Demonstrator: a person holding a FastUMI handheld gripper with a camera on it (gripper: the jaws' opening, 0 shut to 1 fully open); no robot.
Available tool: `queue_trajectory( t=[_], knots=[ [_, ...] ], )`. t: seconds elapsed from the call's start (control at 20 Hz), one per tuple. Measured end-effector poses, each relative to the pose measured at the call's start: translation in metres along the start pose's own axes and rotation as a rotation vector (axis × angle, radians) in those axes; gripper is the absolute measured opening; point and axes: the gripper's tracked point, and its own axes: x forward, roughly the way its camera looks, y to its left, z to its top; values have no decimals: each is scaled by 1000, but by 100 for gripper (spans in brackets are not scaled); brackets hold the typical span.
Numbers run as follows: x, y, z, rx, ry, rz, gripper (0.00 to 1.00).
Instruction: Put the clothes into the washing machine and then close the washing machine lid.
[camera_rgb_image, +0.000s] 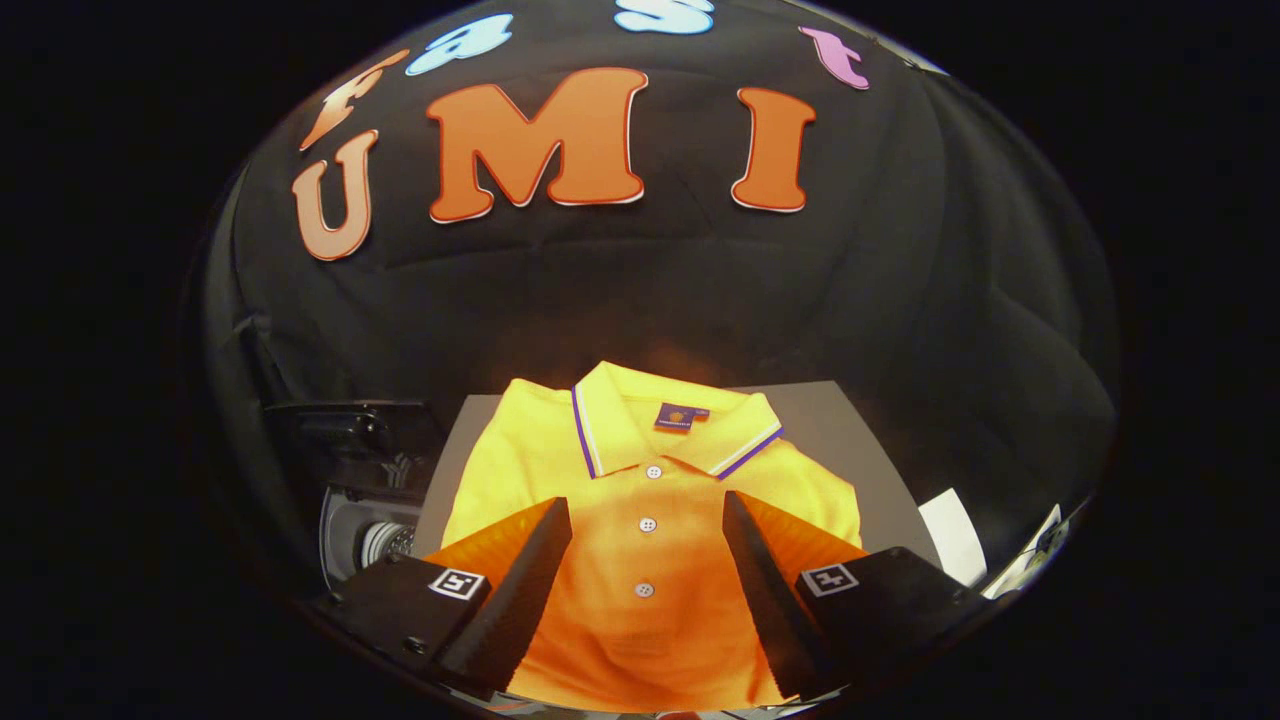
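The step in hand reads as the approach to the first pick-up; nothing is gripped yet. A folded yellow-orange polo shirt (650, 520), knit cloth with a striped collar, a small dark neck label and a row of pale buttons down the placket, lies flat on a grey worktop (850, 430); its collar points away from the gripper and its lower body runs in between the fingers. The gripper (645, 560) hovers over the shirt with its fingers spread wide, one to each side of the button placket; whether the tips touch the cloth cannot be told, and no fold is pinched between them.

To the left of the shirt, just off the worktop's edge and lower down, sits a dark washing machine (365, 490) with its round opening and a glint of metal drum showing; a dark panel above that opening may be the raised lid, though it is too dim to be sure. A white sheet-like thing (955, 530) lies at the right of the worktop, beside the right finger.

As a judgement, the next move calls for lowering the fingers onto the shirt's middle and closing them on a gathered fold, deep enough that the layers come up together rather than one slipping free; then a carry leftward to the drum opening; the lid comes after the shirt is fully inside.
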Motion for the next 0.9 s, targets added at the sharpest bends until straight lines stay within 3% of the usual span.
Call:
queue_trajectory(
  t=[0.15,0.6,0.7,0.9],
  knots=[
    [16,-1,-23,45,48,4,99],
    [19,6,-27,-37,140,14,99],
    [19,8,-28,-44,166,29,88],
    [17,8,-31,-97,214,53,38]
  ],
)
